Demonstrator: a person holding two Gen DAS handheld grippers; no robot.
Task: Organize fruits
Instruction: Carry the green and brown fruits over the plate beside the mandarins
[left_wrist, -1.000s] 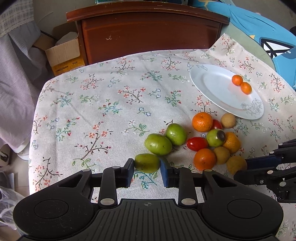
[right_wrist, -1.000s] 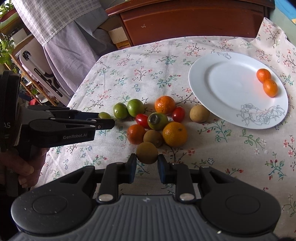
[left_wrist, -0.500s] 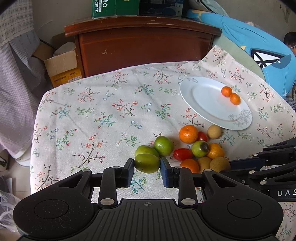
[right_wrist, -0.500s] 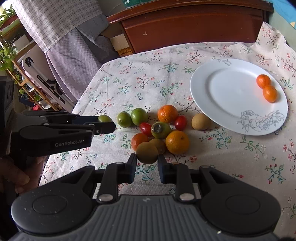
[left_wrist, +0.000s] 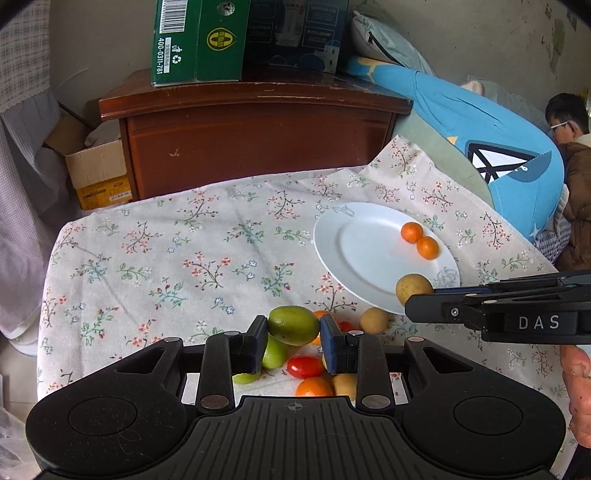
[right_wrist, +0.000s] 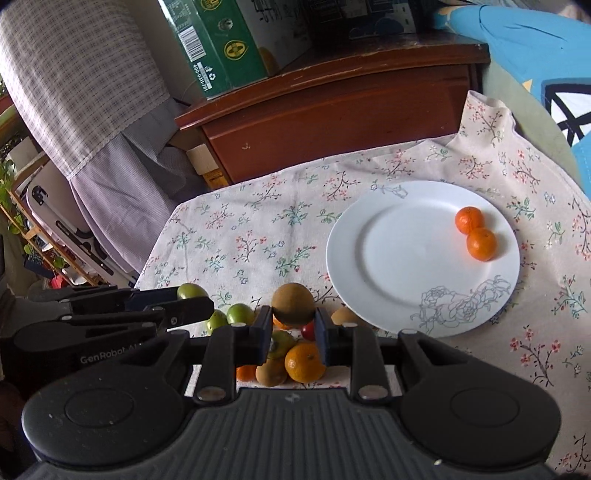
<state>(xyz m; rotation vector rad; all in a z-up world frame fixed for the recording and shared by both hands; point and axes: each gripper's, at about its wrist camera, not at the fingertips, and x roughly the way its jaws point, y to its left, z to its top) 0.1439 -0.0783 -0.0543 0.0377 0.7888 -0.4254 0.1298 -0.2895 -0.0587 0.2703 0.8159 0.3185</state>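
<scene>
My left gripper (left_wrist: 293, 326) is shut on a green fruit (left_wrist: 293, 325), lifted above the pile of mixed fruits (left_wrist: 306, 367) on the floral tablecloth. My right gripper (right_wrist: 293, 321) is shut on a brown round fruit (right_wrist: 293, 303), also raised over the pile (right_wrist: 299, 360). In the left wrist view that right gripper (left_wrist: 419, 295) reaches in from the right with the brown fruit (left_wrist: 413, 288) over the near rim of the white plate (left_wrist: 365, 254). Two small oranges (left_wrist: 419, 240) lie on the plate (right_wrist: 406, 258). The left gripper (right_wrist: 192, 299) with its green fruit (right_wrist: 190, 291) shows at the left of the right wrist view.
A dark wooden cabinet (left_wrist: 255, 136) with a green carton (left_wrist: 197, 40) on top stands behind the table. An open cardboard box (left_wrist: 98, 173) sits on the floor at left. A person (left_wrist: 569, 155) sits at far right beside blue bedding (left_wrist: 480, 133). A hand (left_wrist: 578, 391) holds the right gripper.
Both grippers have risen from the table, each carrying its fruit. The views now tilt up, showing more of the cabinet; the right gripper's brown fruit has moved toward the plate.
</scene>
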